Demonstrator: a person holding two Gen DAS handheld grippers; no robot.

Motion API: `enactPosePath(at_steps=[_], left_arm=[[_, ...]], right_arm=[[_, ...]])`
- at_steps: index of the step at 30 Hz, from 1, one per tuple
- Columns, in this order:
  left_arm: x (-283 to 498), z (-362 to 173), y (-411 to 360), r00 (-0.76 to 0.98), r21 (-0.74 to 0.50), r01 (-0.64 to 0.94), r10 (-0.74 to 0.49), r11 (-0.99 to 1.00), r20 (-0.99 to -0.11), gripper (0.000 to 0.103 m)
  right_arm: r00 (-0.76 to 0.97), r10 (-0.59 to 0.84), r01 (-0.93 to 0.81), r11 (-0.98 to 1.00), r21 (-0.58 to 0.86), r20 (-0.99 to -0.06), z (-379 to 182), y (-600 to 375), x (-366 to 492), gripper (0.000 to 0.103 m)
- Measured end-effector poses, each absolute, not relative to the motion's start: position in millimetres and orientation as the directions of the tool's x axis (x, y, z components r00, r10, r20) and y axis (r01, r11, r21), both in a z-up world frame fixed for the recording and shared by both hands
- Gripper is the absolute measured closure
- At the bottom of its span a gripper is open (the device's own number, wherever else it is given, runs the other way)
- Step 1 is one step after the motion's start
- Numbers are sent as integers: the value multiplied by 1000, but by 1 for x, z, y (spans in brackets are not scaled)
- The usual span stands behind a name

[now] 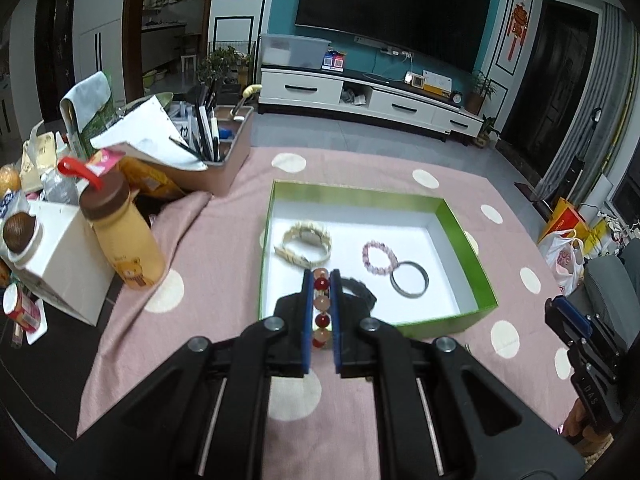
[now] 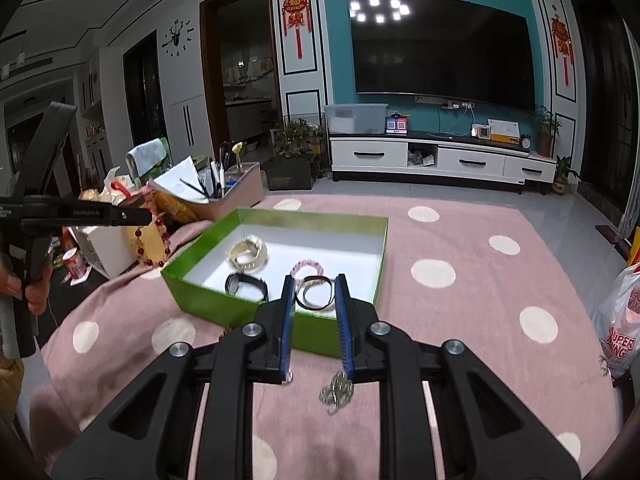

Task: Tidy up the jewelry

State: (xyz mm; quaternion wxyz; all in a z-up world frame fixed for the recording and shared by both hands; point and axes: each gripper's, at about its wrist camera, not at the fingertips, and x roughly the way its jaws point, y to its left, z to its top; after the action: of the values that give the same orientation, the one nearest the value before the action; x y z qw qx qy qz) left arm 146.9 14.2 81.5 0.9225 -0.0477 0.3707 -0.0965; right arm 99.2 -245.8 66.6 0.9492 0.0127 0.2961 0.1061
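Note:
A green box point(image 1: 466, 236) with a white floor sits on the pink dotted cloth. It holds a cream watch point(image 1: 307, 242), a pink bead bracelet point(image 1: 379, 258), a grey bangle point(image 1: 409, 279) and a black band point(image 1: 360, 288). My left gripper point(image 1: 322, 280) is shut on a red and peach bead bracelet point(image 1: 321, 308), held above the box's near left edge; it hangs from the left gripper in the right wrist view point(image 2: 152, 244). My right gripper point(image 2: 314, 280) is open and empty, just before the box point(image 2: 276, 312). A silver chain point(image 2: 337, 390) lies on the cloth under it.
Left of the box stand a yellow bottle point(image 1: 124, 232), a white carton point(image 1: 60, 256) and a pink organiser point(image 1: 224, 152) with pens and papers. A red-printed plastic bag point(image 2: 624, 320) sits at the right. The cloth point(image 1: 224, 248) bunches up near the bottle.

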Motion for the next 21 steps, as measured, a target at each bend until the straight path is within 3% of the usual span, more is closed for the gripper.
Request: enactPosePath(at_steps=[21], left_arm=[[214,72,5,680,-113,109,-157,988,-716,96]], right_arm=[[785,170,-167,984,62,-595,76,-244,178,84]])
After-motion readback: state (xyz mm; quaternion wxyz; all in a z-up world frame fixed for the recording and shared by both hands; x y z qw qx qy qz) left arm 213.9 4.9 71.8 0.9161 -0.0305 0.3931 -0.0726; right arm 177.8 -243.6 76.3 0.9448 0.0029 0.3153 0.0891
